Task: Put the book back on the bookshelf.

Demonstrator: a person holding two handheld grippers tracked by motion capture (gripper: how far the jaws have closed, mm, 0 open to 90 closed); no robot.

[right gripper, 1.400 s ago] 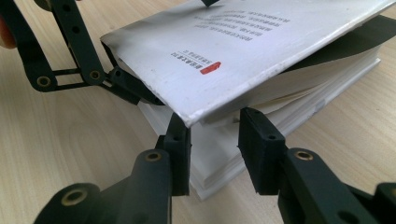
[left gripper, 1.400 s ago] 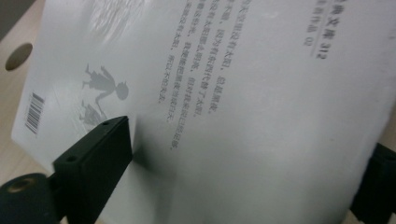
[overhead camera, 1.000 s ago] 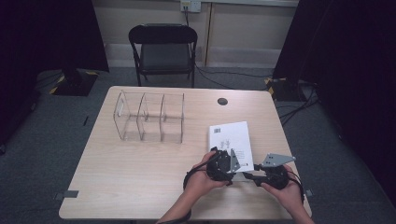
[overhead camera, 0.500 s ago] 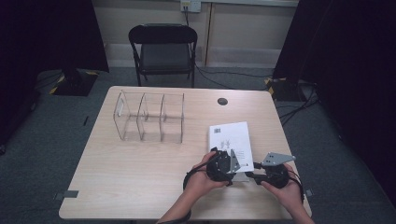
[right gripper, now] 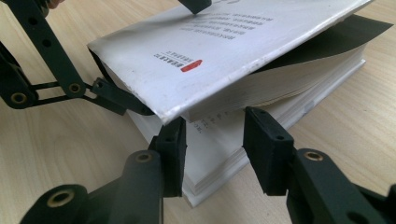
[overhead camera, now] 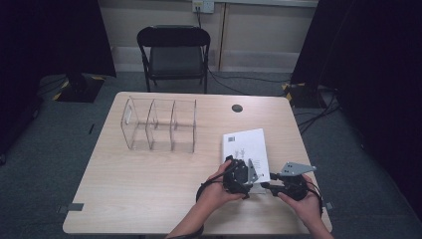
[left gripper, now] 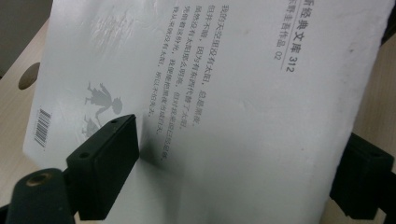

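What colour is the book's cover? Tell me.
White, with grey print and a small barcode; the book shows best in the left gripper view.

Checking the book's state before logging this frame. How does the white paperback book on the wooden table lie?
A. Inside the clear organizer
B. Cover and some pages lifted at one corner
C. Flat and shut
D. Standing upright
B: the right gripper view shows the white paperback book's cover and upper pages raised off the pages below.

The near end of the book (overhead camera: 246, 149) is lying hidden under the left gripper (overhead camera: 240, 175) in the high view — its cover print is showing too small to read there. In the left gripper view the cover is running off the top and bottom edges, and in the right gripper view the right gripper (right gripper: 212, 151) jaws' bases are running off the bottom edge — and the book's far end is blurring
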